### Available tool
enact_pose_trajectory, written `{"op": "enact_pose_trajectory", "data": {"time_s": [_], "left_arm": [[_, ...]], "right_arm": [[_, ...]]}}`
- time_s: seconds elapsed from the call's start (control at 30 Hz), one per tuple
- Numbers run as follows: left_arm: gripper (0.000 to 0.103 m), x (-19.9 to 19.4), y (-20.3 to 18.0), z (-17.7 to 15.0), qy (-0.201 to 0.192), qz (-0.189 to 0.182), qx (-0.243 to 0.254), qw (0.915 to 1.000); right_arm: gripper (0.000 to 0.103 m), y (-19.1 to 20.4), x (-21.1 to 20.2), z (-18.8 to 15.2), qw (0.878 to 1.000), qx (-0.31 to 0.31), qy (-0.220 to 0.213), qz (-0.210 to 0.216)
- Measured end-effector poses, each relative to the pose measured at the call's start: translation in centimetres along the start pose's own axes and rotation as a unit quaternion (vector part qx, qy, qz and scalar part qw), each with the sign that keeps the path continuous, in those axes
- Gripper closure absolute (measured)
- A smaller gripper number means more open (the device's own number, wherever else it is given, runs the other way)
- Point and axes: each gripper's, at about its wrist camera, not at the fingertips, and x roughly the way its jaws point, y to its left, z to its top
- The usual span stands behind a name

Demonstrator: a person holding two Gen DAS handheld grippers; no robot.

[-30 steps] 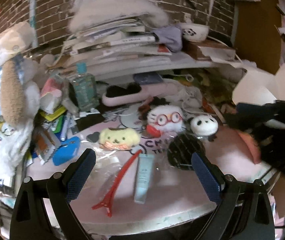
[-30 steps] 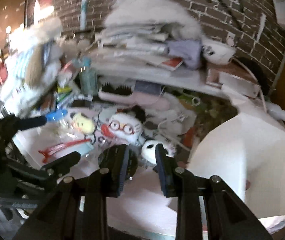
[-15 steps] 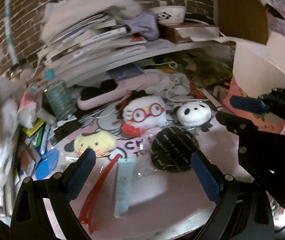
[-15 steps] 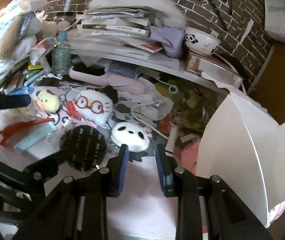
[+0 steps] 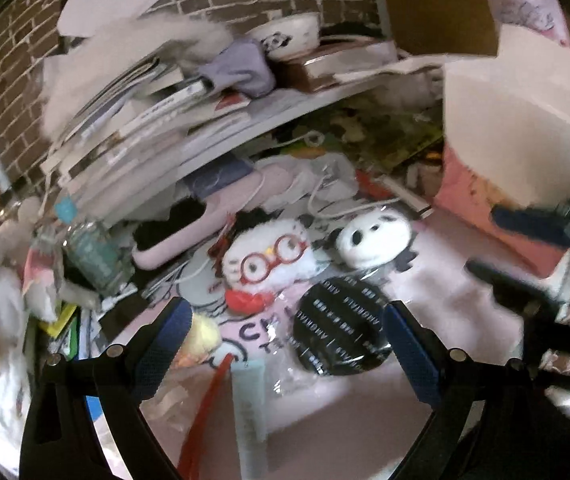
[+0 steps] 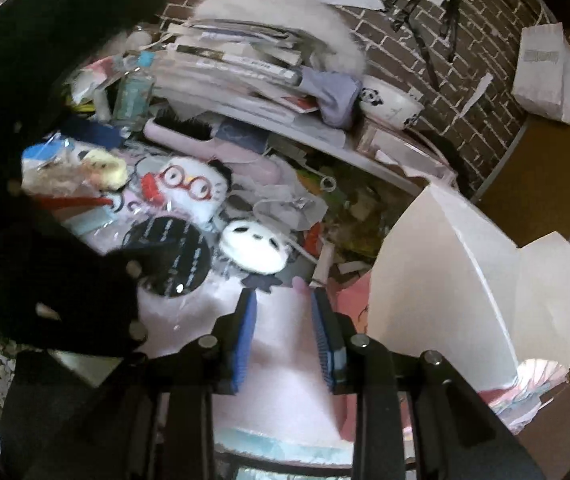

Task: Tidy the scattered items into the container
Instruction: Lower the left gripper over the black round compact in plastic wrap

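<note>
Left wrist view: my left tongs [image 5: 283,338] gape wide, empty, over the round black lettered pouch [image 5: 339,326] mid-counter. Right tongs [image 6: 283,336] narrow, empty. Its crinkly wrapper might slip.

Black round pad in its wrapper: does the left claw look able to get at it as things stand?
Probably yes. The left claw is open, the black round pad lies just ahead between its fingers, uncovered, though the glasses plush crowds its far edge.

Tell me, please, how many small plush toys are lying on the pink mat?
3: a yellow plush at the left, a white plush with red glasses in the middle, a panda plush at the right. Clutter may hide more.
</note>
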Motion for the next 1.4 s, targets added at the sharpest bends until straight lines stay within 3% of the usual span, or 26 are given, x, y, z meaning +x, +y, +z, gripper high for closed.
{"op": "enact_pose_trajectory", "data": {"time_s": [0.2,0.5,0.6,0.83,0.97,1.0,1.07,1.17,1.3,1.4], "left_arm": [[0.008,1.3,-1.0,0.8,0.033,-0.058,0.035,0.9972],[0.009,3.1,-1.8,0.8,0.072,-0.063,0.043,0.9945],[0.041,3.5,-1.7,0.5,0.087,-0.079,0.033,0.9925],[0.043,3.6,-1.7,0.3,0.090,-0.093,0.026,0.9913],[0.067,3.1,-1.5,0.3,0.081,-0.110,0.017,0.9906],[0.068,2.9,-1.4,0.4,0.080,-0.112,0.016,0.9903],[0.066,2.9,-1.5,0.4,0.084,-0.111,0.020,0.9900],[0.035,2.8,-1.8,0.3,0.089,-0.102,0.032,0.9903],[0.024,3.1,-1.7,0.0,0.087,-0.087,0.031,0.9919],[0.020,3.5,-1.2,-0.1,0.087,-0.094,0.022,0.9915]], "right_arm": [[0.078,0.1,0.2,-0.6,1.000,0.005,0.007,0.004],[0.076,0.5,1.1,-1.3,1.000,0.004,0.021,0.001],[0.068,0.7,1.2,-1.3,1.000,0.004,0.021,0.003],[0.068,0.8,1.2,-1.1,1.000,0.005,0.020,0.006],[0.068,0.6,1.3,-1.2,1.000,0.009,0.021,0.008],[0.068,0.6,1.2,-1.3,1.000,0.010,0.021,0.009],[0.068,0.6,1.2,-1.3,1.000,0.011,0.022,0.011],[0.068,0.6,1.1,-1.3,1.000,0.013,0.021,0.016],[0.068,0.6,1.2,-1.4,0.999,0.014,0.025,0.021],[0.068,0.7,1.3,-1.5,0.999,0.015,0.026,0.023]]}}
